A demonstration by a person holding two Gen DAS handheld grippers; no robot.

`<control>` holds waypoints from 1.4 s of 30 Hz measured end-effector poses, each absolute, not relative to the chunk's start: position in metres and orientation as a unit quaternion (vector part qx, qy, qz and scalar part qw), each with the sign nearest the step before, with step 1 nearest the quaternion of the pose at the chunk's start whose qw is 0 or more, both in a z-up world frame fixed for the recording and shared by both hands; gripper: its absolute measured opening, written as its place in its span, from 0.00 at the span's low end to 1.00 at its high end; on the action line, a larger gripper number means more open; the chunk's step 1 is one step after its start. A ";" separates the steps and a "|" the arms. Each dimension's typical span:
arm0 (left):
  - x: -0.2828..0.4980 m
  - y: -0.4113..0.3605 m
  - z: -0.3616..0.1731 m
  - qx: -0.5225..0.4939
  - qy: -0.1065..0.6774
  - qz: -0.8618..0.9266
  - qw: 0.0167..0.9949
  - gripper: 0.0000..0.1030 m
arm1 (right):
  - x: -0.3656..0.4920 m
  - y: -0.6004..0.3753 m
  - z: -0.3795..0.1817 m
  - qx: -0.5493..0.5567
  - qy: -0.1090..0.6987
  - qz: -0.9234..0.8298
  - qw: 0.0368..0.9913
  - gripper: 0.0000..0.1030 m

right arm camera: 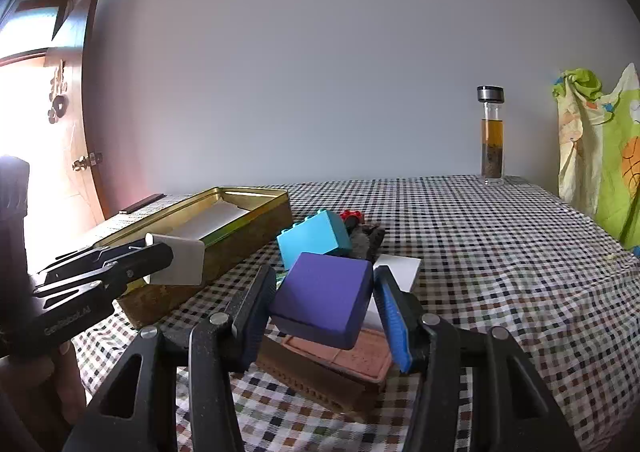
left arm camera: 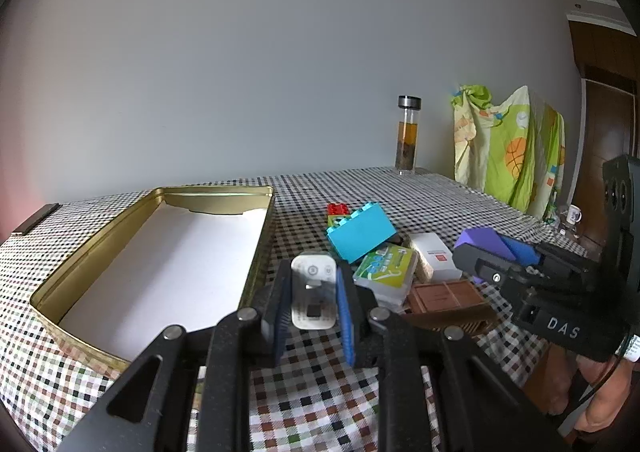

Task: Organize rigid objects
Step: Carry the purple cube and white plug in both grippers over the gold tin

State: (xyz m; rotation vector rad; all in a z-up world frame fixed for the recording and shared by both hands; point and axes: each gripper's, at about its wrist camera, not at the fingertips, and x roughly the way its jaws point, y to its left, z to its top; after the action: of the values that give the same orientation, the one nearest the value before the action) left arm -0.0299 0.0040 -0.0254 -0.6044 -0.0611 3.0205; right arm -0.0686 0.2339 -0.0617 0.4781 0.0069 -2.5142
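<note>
My left gripper (left arm camera: 312, 300) is shut on a white charger plug (left arm camera: 313, 292), held above the table just right of the gold tin (left arm camera: 132, 264); the left gripper also shows in the right wrist view (right arm camera: 176, 264). The gold tin is open, lined with white paper, with nothing else in it. My right gripper (right arm camera: 324, 300) is shut on a purple block (right arm camera: 324, 298), lifted over a brown wooden box (right arm camera: 340, 364). In the left wrist view the right gripper (left arm camera: 496, 252) shows with the block at the right. A cyan brick (left arm camera: 360, 236), red brick (left arm camera: 338, 208), green card box (left arm camera: 386, 266) and white box (left arm camera: 436, 256) lie in a pile.
A glass tea bottle (left arm camera: 408, 134) stands at the table's far edge. A green patterned cloth (left arm camera: 516, 148) hangs at the right. A white mug (left arm camera: 574, 215) sits beyond the table's right edge. A dark flat bar (left arm camera: 36, 218) lies at the far left. A checked cloth (right arm camera: 500, 252) covers the table.
</note>
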 end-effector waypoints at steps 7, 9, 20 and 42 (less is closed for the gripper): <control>-0.023 -0.002 -0.020 -0.183 -0.021 0.983 0.023 0.19 | -0.062 0.230 -0.060 0.174 0.007 -0.939 0.295 0.51; -0.021 -0.004 -0.019 -0.180 -0.021 0.983 0.019 0.19 | -0.061 0.228 -0.059 0.173 0.008 -0.938 0.299 0.51; -0.013 -0.031 -0.014 -0.173 -0.041 0.984 -0.003 0.19 | -0.061 0.200 -0.052 0.174 0.024 -0.927 0.330 0.51; 0.000 -0.077 -0.008 -0.161 -0.076 0.984 -0.026 0.10 | -0.054 0.148 -0.044 0.172 0.051 -0.912 0.369 0.51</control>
State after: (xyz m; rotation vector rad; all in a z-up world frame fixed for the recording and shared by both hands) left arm -0.0001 -0.0775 -0.0080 -0.5158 -0.2416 3.1421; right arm -0.0543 0.1481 -0.0440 0.4405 0.1311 -2.3417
